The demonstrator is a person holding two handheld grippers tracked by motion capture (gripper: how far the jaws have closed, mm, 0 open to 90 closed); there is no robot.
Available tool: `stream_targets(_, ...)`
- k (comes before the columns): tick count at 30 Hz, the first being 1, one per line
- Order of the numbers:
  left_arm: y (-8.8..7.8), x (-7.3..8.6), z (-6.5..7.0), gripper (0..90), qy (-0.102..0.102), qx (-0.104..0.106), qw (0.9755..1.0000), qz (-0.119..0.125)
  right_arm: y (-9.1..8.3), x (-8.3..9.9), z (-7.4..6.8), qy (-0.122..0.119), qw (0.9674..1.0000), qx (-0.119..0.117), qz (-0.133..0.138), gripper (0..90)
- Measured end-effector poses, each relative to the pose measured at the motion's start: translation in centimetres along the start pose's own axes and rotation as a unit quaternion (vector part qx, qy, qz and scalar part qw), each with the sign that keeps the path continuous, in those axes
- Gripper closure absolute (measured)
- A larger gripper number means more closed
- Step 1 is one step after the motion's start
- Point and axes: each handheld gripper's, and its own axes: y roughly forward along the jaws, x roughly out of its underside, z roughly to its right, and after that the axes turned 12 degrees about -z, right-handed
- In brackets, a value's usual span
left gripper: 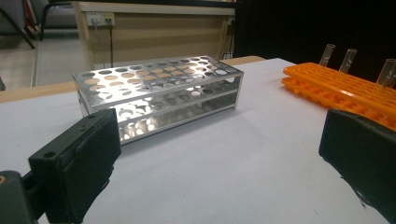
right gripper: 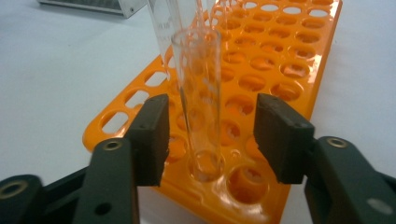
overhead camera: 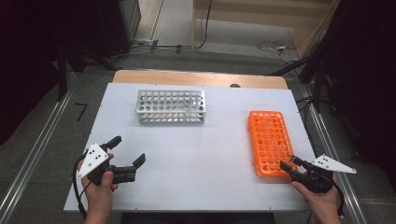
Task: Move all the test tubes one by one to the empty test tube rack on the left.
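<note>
An orange tube rack lies at the right of the white table, with clear glass tubes standing in it. In the right gripper view one clear tube stands upright in a hole near the rack's near end, between the jaws of my right gripper; a gap shows on each side, so the pads do not touch it. From above, my right gripper is at the rack's near end. My left gripper hovers open and holds nothing at the near left, facing the metal rack.
A silver metal rack with rows of round holes stands at the back left of the white table top. Beyond the table lie a grey floor, cables and dark equipment at both sides.
</note>
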Motion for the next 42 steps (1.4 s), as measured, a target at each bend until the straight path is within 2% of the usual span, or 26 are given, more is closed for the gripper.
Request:
stream_targets(5, 0.1, 0.0, 0.2, 0.0, 0.002, 0.000, 1.0000, 0.000, 0.1, 0.3, 0.1, -0.003, 1.0000, 0.000, -0.003, 59.9)
stream_targets(6, 0.1, 0.0, 0.2, 0.0, 0.002, 0.000, 1.0000, 0.000, 0.1, 0.3, 0.1, -0.003, 1.0000, 0.000, -0.003, 59.9)
stream_targets(10, 0.1, 0.0, 0.3, 0.0, 0.001, 0.001, 1.0000, 0.000, 0.2, 0.4, 0.2, -0.023, 0.9997, -0.011, -0.004, 72.8)
stream_targets(15, 0.2, 0.0, 0.3, 0.0, 0.003, 0.003, 1.0000, -0.004, 0.1, 0.2, 0.2, -0.023, 0.9997, -0.010, -0.007, 73.6)
stream_targets(20, 0.3, 0.0, 0.5, 0.0, 0.004, 0.005, 1.0000, -0.004, -0.8, -0.4, 0.2, -0.001, 0.9999, -0.012, 0.002, 73.6)
stream_targets(26, 0.3, -0.2, 0.8, 0.0, 0.012, 0.018, 0.9998, -0.002, -2.3, -1.4, -0.5, -0.003, 0.9998, 0.007, 0.016, 73.7)
stream_targets(29, 0.5, -0.4, 1.2, 0.0, 0.014, 0.030, 0.9994, -0.004, -3.0, -1.9, -1.0, -0.003, 0.9997, 0.009, 0.024, 73.8)
stream_targets(34, 0.7, -0.6, 1.6, 0.0, 0.016, 0.041, 0.9990, -0.008, -3.7, -2.7, -2.1, -0.008, 0.9995, 0.005, 0.029, 73.8)
stream_targets(42, 1.0, -1.3, 2.4, 0.0, 0.016, 0.055, 0.9983, -0.008, -3.1, -4.2, -4.6, -0.043, 0.9984, -0.022, 0.030, 73.8)
